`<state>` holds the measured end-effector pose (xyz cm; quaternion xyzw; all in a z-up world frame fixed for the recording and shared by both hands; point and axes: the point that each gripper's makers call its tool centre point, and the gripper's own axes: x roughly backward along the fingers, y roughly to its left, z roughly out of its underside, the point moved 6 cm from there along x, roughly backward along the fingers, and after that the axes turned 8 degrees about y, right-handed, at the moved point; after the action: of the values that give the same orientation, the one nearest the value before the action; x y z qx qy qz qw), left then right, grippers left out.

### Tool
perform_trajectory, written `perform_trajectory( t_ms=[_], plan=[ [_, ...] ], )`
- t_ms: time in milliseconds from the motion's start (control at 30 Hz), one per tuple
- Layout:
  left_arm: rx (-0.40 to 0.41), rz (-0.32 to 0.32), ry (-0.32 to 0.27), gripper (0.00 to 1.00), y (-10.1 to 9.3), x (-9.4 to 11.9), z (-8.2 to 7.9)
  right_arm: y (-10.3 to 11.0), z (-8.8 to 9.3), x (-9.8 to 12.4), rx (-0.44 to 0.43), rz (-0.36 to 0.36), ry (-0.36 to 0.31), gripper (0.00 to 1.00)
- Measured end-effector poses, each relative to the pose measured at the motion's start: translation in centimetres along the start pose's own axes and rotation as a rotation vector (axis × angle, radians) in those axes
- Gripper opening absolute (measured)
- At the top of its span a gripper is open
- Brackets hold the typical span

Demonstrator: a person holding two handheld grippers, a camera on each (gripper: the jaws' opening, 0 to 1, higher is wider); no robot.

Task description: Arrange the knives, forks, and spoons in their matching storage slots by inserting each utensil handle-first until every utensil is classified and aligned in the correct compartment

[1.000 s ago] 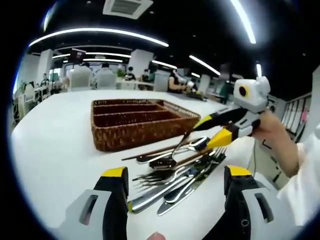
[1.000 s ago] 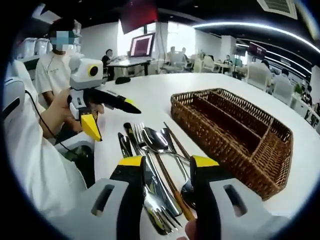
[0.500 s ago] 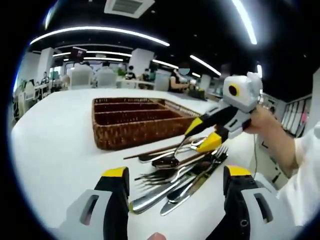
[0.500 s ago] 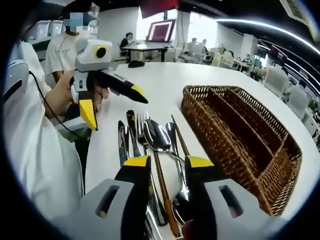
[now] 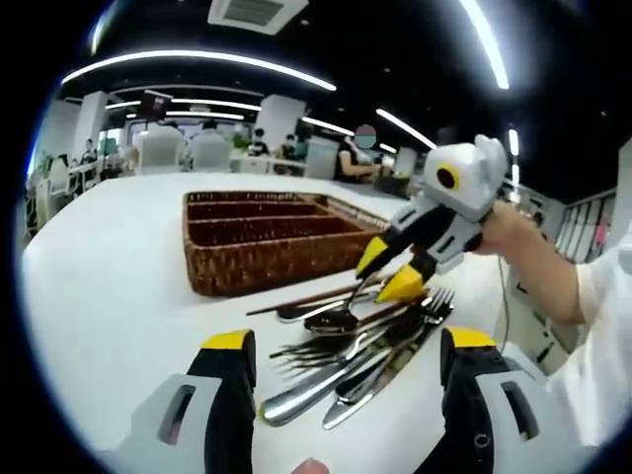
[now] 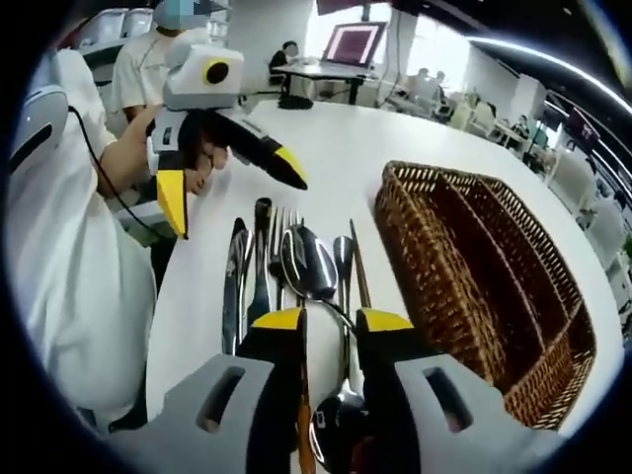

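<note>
A heap of knives, forks and spoons (image 5: 346, 341) lies on the white table in front of a brown wicker tray (image 5: 286, 267) with long slots. My left gripper (image 5: 350, 341) hangs open and wide just short of the heap, nothing between its jaws. My right gripper (image 5: 388, 271) reaches in from the right, its yellow tips straddling the raised handle of a spoon (image 5: 331, 320). In the right gripper view, my right gripper (image 6: 331, 319) has narrowed jaws with a small gap around a thin spoon handle; the spoon bowl (image 6: 309, 262) lies ahead. The left gripper (image 6: 231, 190) is open, held in a hand.
The wicker tray (image 6: 425, 267) runs along the right of the utensils; its slots look bare. Knives (image 6: 235, 281) lie nearest the table edge (image 6: 173, 316), where a person in white stands. Desks, chairs and a monitor (image 6: 351, 44) fill the room behind.
My right gripper has moved lower over the heap and its jaws have narrowed around the spoon handle. The left gripper has stayed open and almost still.
</note>
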<state>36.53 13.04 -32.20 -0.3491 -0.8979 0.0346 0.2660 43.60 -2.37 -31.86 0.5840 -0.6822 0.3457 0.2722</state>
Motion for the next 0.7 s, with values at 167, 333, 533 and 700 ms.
perform_trajectory(
  t_ms=[167, 333, 533, 700],
  plan=[
    [0.001, 0.0, 0.003, 0.76, 0.0, -0.1, 0.0, -0.5, -0.1, -0.3, 0.042, -0.028, 0.031, 0.15],
    [0.003, 0.002, 0.005, 0.76, 0.1, -0.1, 0.0, -0.5, -0.1, -0.7, 0.071, -0.052, 0.067, 0.14],
    [0.007, 0.003, 0.008, 0.76, 0.1, -0.2, 0.1, -0.9, 0.0, -1.1, 0.097, -0.072, 0.103, 0.11],
    [0.01, 0.003, 0.011, 0.76, 0.3, -0.2, 0.1, -0.9, -0.1, -1.3, 0.117, -0.09, 0.127, 0.1]
  ],
)
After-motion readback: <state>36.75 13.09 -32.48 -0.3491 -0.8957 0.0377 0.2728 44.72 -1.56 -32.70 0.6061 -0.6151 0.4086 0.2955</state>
